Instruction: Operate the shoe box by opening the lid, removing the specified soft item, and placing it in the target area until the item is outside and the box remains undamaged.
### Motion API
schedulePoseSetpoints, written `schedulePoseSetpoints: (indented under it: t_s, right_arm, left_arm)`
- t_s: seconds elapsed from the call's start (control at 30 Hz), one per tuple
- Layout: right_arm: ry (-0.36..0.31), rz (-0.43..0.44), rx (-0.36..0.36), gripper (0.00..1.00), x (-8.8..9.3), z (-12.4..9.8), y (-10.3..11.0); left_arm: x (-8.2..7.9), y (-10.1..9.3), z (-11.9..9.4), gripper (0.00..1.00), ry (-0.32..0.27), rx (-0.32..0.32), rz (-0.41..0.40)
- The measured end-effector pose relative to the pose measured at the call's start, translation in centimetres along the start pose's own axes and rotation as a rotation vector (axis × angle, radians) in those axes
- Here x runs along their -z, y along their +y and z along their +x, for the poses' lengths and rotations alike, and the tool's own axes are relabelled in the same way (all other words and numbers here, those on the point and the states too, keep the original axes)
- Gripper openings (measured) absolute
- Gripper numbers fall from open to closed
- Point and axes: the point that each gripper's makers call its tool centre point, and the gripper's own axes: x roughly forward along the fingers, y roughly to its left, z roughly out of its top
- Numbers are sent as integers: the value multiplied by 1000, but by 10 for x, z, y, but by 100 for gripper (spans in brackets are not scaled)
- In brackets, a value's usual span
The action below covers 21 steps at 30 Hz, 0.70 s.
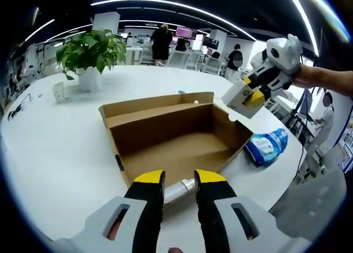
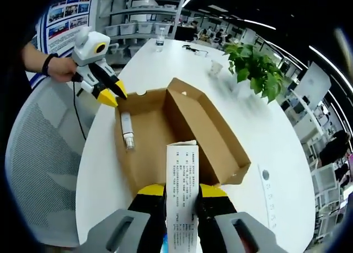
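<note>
The brown cardboard shoe box (image 1: 165, 126) stands open on the white table, its lid (image 2: 207, 132) folded back along one long side. A silver tube (image 2: 127, 130) lies on the box floor against one end wall; in the left gripper view the tube (image 1: 179, 191) shows just beyond my left gripper (image 1: 179, 178). That gripper is open by a narrow gap and holds nothing. My right gripper (image 2: 182, 193) is shut on a white printed carton (image 2: 182, 165), held above the box's other end. From the left gripper view, the right gripper (image 1: 251, 96) and the carton (image 1: 238, 98) hover over the box's far right corner.
A blue packet (image 1: 267, 145) lies on the table beside the box. A potted plant (image 1: 91, 52) and a white cup (image 1: 59, 91) stand farther back. A grey mesh chair (image 2: 44, 154) is at the table's edge. People stand in the background.
</note>
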Motion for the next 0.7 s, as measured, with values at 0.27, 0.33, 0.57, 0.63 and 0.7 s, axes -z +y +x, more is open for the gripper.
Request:
schedulePoseSetpoints:
  t_s: [0.27, 0.33, 0.57, 0.63, 0.7]
  right_arm:
    - [62, 55, 51, 17, 56, -22, -1]
    - [84, 87, 70, 17, 75, -30, -2]
    - [151, 174, 117, 17, 140, -59, -4]
    - [169, 210, 131, 17, 160, -70, -4]
    - [190, 219, 141, 17, 176, -78, -4]
  left_arm:
    - [-1, 1, -1, 21, -11, 1, -25]
    - [-1, 1, -1, 21, -11, 1, -24]
    - [0, -9, -2, 21, 1, 17, -8]
    - [0, -10, -3, 21, 1, 15, -3]
    - [0, -10, -4, 21, 2, 13, -4]
